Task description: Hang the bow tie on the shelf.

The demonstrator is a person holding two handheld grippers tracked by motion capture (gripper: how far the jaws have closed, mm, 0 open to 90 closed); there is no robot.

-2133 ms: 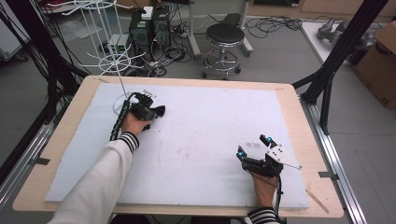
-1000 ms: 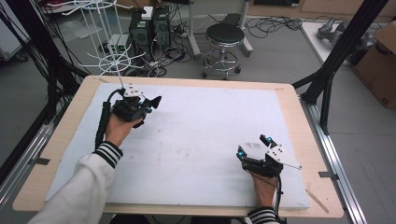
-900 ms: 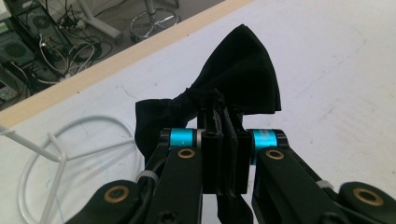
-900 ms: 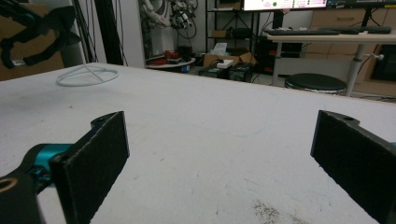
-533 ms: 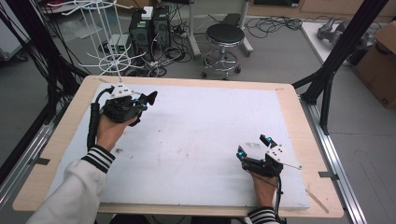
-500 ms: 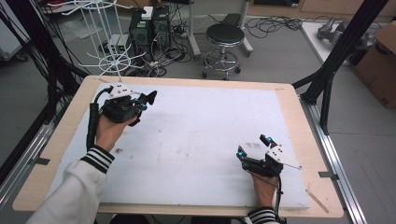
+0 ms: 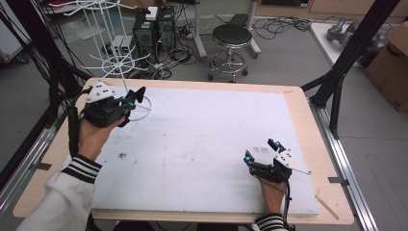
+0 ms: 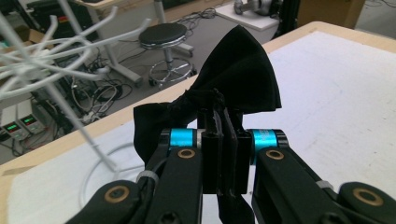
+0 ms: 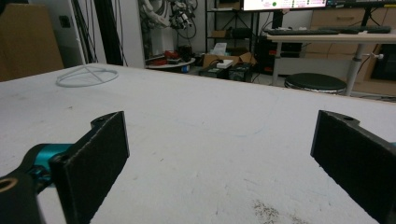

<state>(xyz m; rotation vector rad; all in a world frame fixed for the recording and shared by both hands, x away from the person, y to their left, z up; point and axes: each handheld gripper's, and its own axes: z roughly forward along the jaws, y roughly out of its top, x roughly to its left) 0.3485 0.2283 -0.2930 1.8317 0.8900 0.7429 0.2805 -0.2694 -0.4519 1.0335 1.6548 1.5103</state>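
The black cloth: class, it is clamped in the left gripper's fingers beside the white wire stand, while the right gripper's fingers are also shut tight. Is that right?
Not quite. The left gripper does clamp the black cloth beside the white wire stand, but the right gripper has its fingers wide apart over the bare white table cover, as the right gripper view shows.
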